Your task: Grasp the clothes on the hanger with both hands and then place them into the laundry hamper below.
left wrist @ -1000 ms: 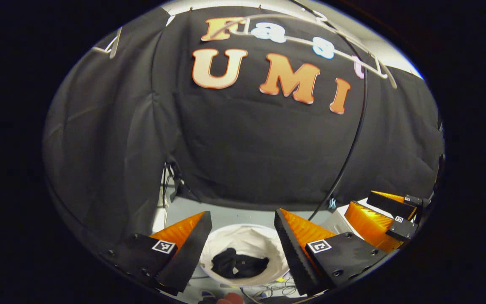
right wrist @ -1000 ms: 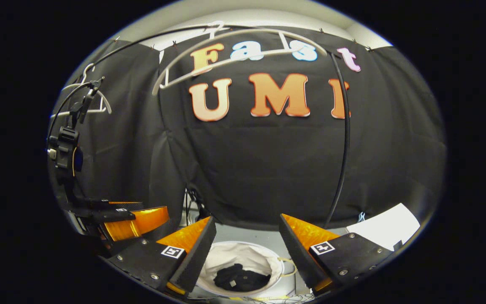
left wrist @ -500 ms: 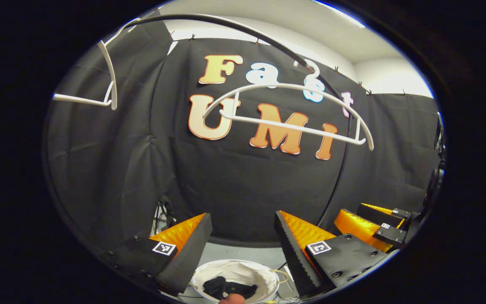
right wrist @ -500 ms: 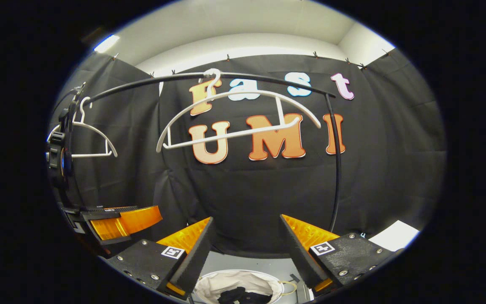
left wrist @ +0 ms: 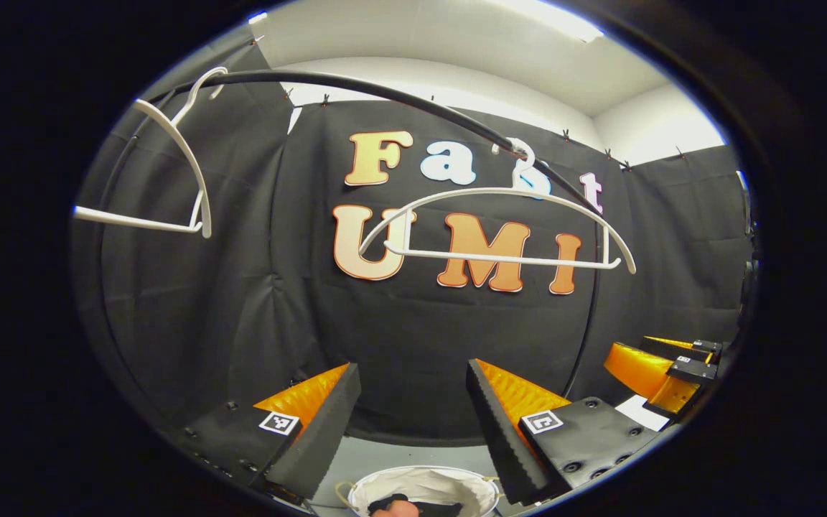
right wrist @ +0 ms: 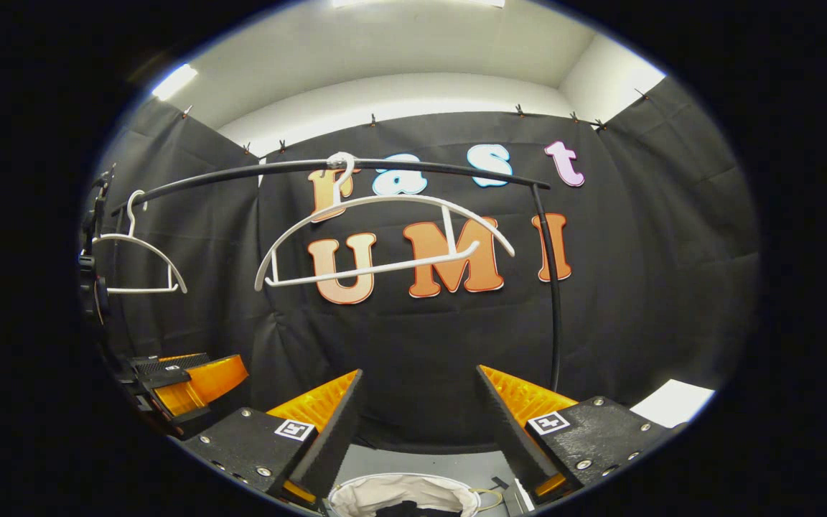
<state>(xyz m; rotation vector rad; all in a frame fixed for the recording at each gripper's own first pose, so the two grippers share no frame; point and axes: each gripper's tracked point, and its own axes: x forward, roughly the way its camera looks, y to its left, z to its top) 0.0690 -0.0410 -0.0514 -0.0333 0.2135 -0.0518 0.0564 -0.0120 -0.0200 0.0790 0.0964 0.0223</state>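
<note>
Two bare white hangers hang on a black rail (left wrist: 385,93): one in the middle (left wrist: 500,255), one at the left (left wrist: 169,179). In the right gripper view the same hangers (right wrist: 385,237) (right wrist: 141,266) hang from the rail (right wrist: 413,166). The white laundry hamper (left wrist: 449,485) sits low between my fingers, with dark clothes (left wrist: 442,509) lying inside. My left gripper (left wrist: 412,373) is open and holds nothing. My right gripper (right wrist: 419,377) is open too, above the hamper (right wrist: 385,492) and the dark clothes (right wrist: 403,508). Each gripper sees the other at its side (left wrist: 661,366) (right wrist: 184,377).
The black cloth wall stands close behind the rail. The rail's upright post (right wrist: 553,301) runs down at the right. A white sheet (right wrist: 675,402) lies low at the right. A fingertip (left wrist: 393,508) shows at the bottom edge of the left gripper view.
Both grippers have risen and tipped upward, staying open. The hamper with the dark clothes slid to the bottom edge, and the bare hangers and rail came into fuller view.
</note>
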